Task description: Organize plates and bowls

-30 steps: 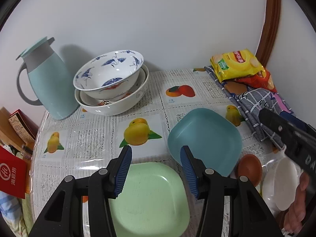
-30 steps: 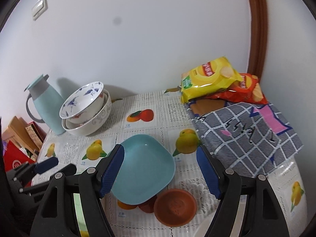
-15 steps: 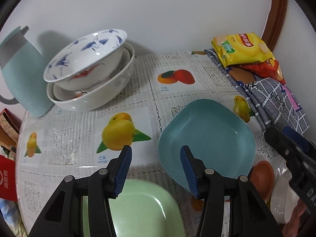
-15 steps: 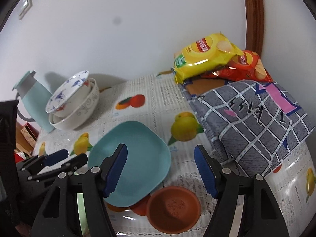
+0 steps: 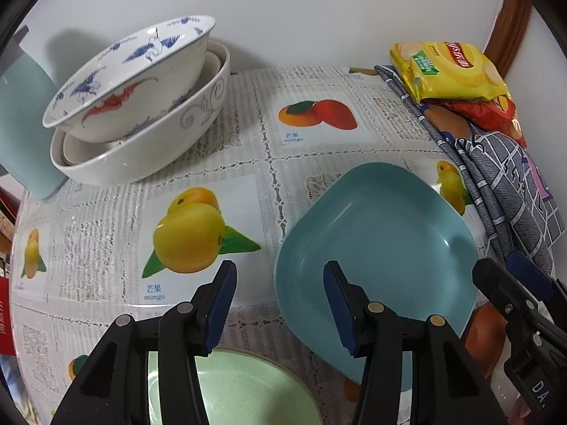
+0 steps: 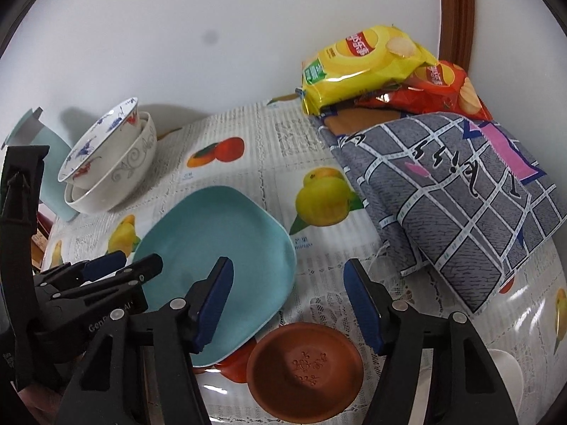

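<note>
At the table's near edge the left gripper [image 5: 278, 304] hovers with its jaws wide and empty; the same holds for the right gripper [image 6: 288, 304], beside it to the right. Under the left gripper lies the pale green plate [image 5: 244, 389], and under the right one the small terracotta dish [image 6: 306, 364], with a white dish [image 6: 506, 372] just at the frame's edge. Past them, mid-table, sits the teal square plate [image 5: 382, 233], its near rim resting over the terracotta dish. I judge the teal plate is the target: the left gripper should slide one finger under its raised near-left rim, the other over, bite the rim only, then lift level onto the green plate. Toward the far left corner stand the stacked porcelain bowls [image 5: 141, 106] beside the light blue jug [image 5: 24, 124]; crisp bags [image 6: 365, 63] and a checked cloth [image 6: 460, 184] fill the far right.
</note>
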The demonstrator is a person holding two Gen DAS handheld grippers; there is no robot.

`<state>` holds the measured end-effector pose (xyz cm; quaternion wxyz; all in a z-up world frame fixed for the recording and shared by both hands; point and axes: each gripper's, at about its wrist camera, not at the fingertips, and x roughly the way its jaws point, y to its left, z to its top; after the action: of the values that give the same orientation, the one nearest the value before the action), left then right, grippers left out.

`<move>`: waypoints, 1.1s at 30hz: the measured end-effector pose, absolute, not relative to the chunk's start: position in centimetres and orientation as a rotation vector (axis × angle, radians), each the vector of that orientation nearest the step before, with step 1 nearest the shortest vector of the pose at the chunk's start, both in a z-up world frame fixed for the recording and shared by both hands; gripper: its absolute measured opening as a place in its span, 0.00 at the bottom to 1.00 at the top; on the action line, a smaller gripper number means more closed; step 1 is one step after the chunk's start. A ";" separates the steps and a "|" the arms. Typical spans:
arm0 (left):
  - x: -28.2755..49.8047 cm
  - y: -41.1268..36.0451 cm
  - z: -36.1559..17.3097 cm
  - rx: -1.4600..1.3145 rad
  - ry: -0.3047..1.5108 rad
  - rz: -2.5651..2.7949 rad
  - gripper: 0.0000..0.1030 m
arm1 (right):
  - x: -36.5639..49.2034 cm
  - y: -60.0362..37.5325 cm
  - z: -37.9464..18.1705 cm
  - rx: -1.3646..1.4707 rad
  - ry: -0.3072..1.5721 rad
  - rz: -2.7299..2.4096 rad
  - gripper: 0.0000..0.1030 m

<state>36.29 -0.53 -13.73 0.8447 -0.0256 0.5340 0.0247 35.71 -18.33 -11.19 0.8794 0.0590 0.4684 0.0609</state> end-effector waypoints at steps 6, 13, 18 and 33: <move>36.9 -0.2 -14.8 -0.079 1.156 0.030 0.47 | 36.1 -18.1 -12.1 0.124 1.008 0.108 0.63; 37.3 -0.4 -15.2 -0.068 1.158 0.024 0.47 | 36.8 -17.8 -13.1 0.126 1.050 0.088 0.51; 37.5 -0.8 -15.3 -0.053 1.144 0.017 0.42 | 37.1 -17.7 -13.9 0.163 1.084 0.082 0.32; 37.1 -0.6 -14.5 -0.079 1.110 -0.018 0.13 | 36.7 -17.1 -13.9 0.168 1.015 0.076 0.14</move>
<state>37.07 -0.61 -14.47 0.8490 -0.0373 0.5270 -0.0088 36.66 -17.12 -13.89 0.8699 0.0805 0.4853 0.0364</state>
